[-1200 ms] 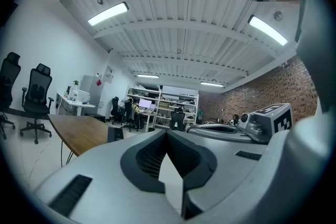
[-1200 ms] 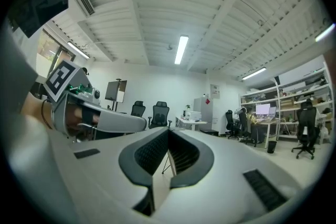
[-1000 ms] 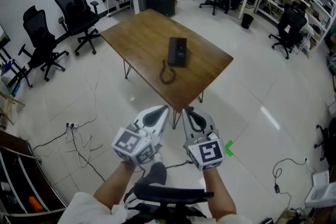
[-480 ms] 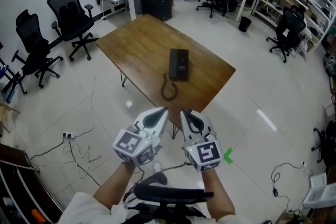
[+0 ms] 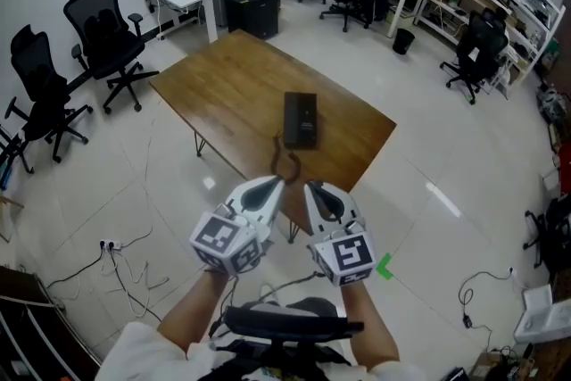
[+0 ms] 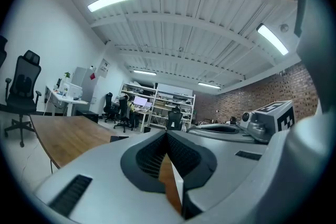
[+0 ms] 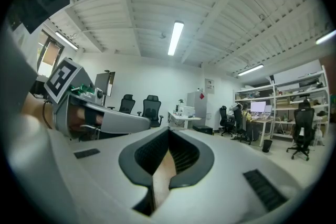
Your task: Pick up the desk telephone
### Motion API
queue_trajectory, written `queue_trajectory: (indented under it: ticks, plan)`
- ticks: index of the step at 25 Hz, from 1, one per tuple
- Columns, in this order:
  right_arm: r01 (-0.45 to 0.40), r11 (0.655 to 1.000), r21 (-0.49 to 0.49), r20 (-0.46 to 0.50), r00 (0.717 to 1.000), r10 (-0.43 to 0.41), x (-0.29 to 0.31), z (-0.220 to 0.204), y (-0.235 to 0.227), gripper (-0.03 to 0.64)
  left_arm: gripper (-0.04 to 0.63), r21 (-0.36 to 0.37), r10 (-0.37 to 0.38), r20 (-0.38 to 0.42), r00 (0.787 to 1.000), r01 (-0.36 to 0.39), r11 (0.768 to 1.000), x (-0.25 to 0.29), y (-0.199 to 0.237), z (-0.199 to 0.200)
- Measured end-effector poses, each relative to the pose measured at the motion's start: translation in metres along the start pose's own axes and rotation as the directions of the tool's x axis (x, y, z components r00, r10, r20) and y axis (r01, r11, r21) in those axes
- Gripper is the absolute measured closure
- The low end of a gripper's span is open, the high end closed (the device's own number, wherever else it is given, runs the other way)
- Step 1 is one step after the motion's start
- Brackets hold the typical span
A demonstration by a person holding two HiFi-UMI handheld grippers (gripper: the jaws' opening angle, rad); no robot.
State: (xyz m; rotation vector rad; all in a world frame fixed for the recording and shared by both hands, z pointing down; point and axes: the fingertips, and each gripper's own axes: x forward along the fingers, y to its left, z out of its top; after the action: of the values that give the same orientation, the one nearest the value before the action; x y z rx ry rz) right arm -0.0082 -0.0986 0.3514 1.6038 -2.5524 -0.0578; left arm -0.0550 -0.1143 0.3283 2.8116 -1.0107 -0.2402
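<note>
Telephone (image 5: 301, 119) sits flat on the wooden desk (image 5: 223, 85), straight ahead of both pairs of fingers and well apart from them. It is black, and its long side runs away from me. Its coiled cord (image 5: 284, 163) loops on the desk on the side of the phone nearer the fingers, close to the desk's near edge.

I hold the left gripper (image 5: 275, 184) and the right gripper (image 5: 310, 188) side by side over the tiled floor (image 5: 428, 165), short of the desk's near corner, and both point toward the phone. In the left gripper view, the left gripper's (image 6: 167, 135) fingers are clenched tip to tip with nothing between them. The right gripper's (image 7: 169, 131) fingers are pressed together in the same way and are just as empty.

Beyond the fingers to the left stand black office chairs (image 5: 103, 22). A green mark (image 5: 384, 264) is on the floor to the right of the right gripper.
</note>
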Motion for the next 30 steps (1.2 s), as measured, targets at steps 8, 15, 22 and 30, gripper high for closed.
queue_trajectory:
  ticks: [8, 15, 22, 30]
  plan:
    - [0.017, 1.0, -0.001, -0.021, 1.0, -0.017, 0.018, 0.0, -0.007, 0.617, 0.594, -0.019, -0.007, 0.004, 1.0, 0.007, 1.0, 0.011, 0.019, -0.003]
    - [0.005, 1.0, 0.024, -0.027, 1.0, -0.004, 0.031, -0.015, -0.02, 0.615, 0.594, -0.026, -0.011, -0.023, 1.0, 0.01, 1.0, 0.026, 0.032, -0.014]
    - [0.031, 0.999, 0.043, -0.03, 0.999, -0.03, 0.048, -0.023, -0.06, 0.613, 0.594, -0.021, -0.007, -0.043, 0.999, 0.006, 1.0, 0.048, 0.051, -0.018]
    - [0.005, 0.997, 0.08, -0.06, 0.998, 0.0, 0.075, -0.04, -0.095, 0.583, 0.594, -0.043, -0.003, -0.078, 0.997, -0.001, 0.999, 0.091, 0.066, -0.036]
